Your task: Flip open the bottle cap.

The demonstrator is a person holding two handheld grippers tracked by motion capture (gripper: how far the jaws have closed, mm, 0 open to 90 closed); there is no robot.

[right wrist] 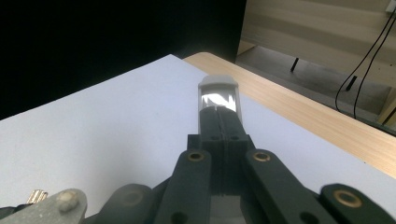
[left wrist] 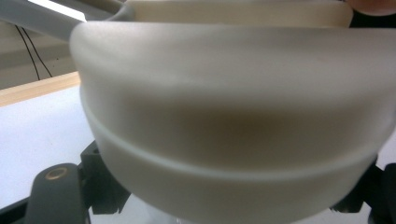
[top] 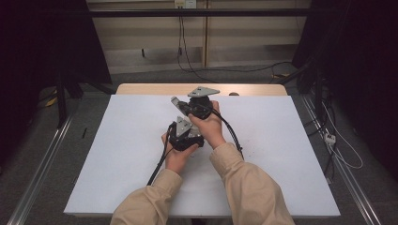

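Note:
At the middle of the white table sheet (top: 281, 154), a person's two hands hold both grippers close together. My right gripper (top: 186, 108) is shut on a flat grey handle (right wrist: 218, 91), whose shiny tip sticks out past the jaws. The handle tip (top: 175, 101) points toward the far left. A whitish round bowl-shaped vessel (left wrist: 224, 116) sits right against the left gripper's camera, its grey handle (left wrist: 42, 18) running off to the upper left. My left gripper (top: 187, 130) is just below the right one. Its black linkage (left wrist: 56, 191) flanks the vessel, and its fingertips are hidden.
A wooden table edge (top: 141, 88) runs along the far side of the sheet. Cables (top: 338, 145) lie on the floor to the right. Metal rails (top: 42, 159) flank the table. A black stand (top: 61, 93) rises at the back left.

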